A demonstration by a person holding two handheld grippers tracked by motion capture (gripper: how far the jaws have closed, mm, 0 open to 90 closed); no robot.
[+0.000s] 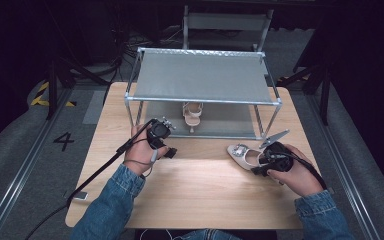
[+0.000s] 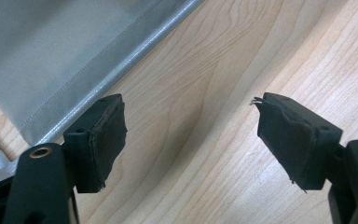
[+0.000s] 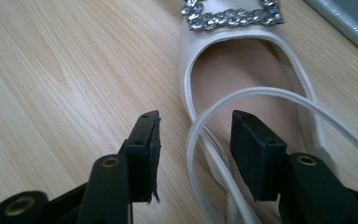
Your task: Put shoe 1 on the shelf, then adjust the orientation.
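So the right gripper [image 3: 193, 140] is down at the heel end of a pale shoe [image 1: 243, 156] that lies on the wooden table [image 1: 195, 195], lower right of the high view. In the right gripper view the 2 jaws stand about half open with the shoe's side edge and its thin white strap [image 3: 214, 109] running between them. I can't quite tell if the pads are actually touching anything; looks like there's a gap on both sides, so I'd call it loose around the shoe, not clamped. The sparkly buckle [image 3: 233, 14] on the toe sits at the top of that frame, and in the high view the toe points to the left.

The left gripper [image 2: 191, 135] is spread wide with nothing in it, just bare table between the pads. In the high view it sits left of center, just in front of the metal rack [image 1: 205, 77]. The rack's grey fabric shelf [image 2: 51, 51] fills the upper left of the left gripper view.

There's a 2nd shoe [image 1: 192, 114] of the same kind standing on the rack's lower shelf, middle of the high view, well apart from the 1 on the table.
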